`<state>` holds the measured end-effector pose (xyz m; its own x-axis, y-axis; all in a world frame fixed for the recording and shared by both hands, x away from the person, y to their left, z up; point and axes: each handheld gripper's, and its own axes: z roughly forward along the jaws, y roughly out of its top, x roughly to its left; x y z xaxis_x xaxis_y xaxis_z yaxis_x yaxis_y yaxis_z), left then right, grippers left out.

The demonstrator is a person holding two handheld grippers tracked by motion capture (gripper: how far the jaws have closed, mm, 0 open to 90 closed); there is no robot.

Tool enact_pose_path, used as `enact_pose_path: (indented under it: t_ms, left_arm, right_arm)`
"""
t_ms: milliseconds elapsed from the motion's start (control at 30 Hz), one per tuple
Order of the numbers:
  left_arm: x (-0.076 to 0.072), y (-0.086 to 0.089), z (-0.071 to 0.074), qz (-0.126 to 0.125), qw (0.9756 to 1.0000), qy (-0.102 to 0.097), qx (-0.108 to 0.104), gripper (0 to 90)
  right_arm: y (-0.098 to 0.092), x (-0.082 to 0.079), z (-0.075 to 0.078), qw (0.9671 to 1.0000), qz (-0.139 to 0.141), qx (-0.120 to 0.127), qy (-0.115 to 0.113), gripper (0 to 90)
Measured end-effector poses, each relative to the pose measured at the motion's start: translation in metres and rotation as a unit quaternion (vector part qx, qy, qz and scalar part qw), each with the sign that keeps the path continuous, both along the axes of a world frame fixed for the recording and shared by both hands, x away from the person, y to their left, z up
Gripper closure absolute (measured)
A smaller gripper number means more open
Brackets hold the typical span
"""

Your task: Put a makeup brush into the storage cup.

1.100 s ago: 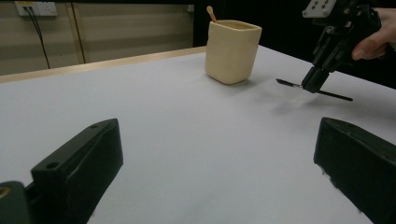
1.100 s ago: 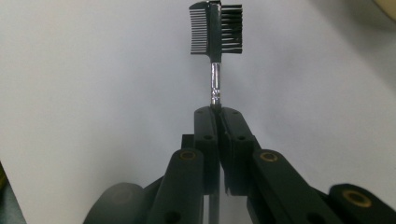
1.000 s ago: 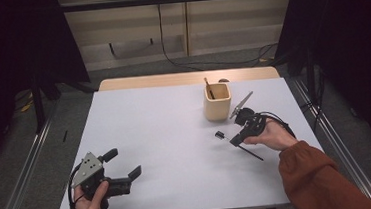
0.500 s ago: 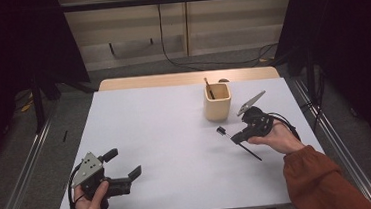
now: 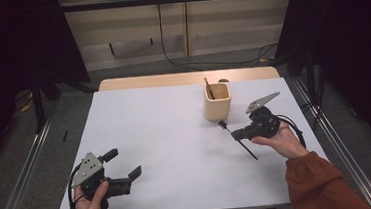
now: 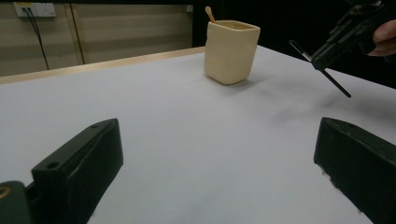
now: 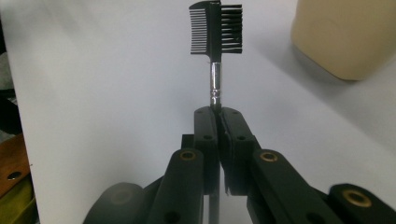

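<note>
Right gripper (image 5: 237, 134): jaws pressed together on the thin handle of a brow comb-brush (image 7: 215, 29), clamped just below its metal ferrule. Comb teeth on one side of the head, bristles on the other. Tool held above the white table (image 5: 167, 151), just beside the beige cup (image 5: 217, 102), head pointing toward it. A wooden-handled stick (image 5: 208, 88) stands in the cup. Left gripper (image 5: 124, 169): jaws spread wide, nothing between them, near table's front-left corner, well apart from the cup.
</note>
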<state>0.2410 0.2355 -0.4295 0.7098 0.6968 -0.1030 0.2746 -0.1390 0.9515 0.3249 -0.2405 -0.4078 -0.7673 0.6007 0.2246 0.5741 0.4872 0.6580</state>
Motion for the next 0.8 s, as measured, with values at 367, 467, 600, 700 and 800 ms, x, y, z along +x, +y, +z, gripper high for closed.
enact_pose_path:
  t_ms: [367,467,600,700,800]
  left_arm:
    - [0.000,0.000,0.000,0.000,1.0000,0.000,0.000,1.3]
    - [0.000,0.000,0.000,0.001,1.0000,-0.001,-0.001,1.3]
    - [-0.001,0.001,0.000,0.001,1.0000,0.000,-0.001,1.3]
    - [-0.001,0.001,0.001,0.001,1.0000,-0.001,-0.001,1.3]
    - [-0.001,0.001,0.000,0.000,1.0000,-0.001,-0.001,1.3]
  right_arm:
    - [-0.004,-0.008,0.000,0.9976,-0.015,0.044,-0.051,85.9]
    - [-0.005,-0.009,-0.001,0.9965,-0.020,0.052,-0.061,85.9]
    - [-0.008,-0.012,0.000,0.9935,-0.024,0.078,-0.079,85.9]
    - [-0.009,-0.014,0.001,0.9903,-0.028,0.100,-0.093,85.9]
    - [-0.010,-0.016,0.002,0.9860,-0.030,0.121,-0.110,85.9]
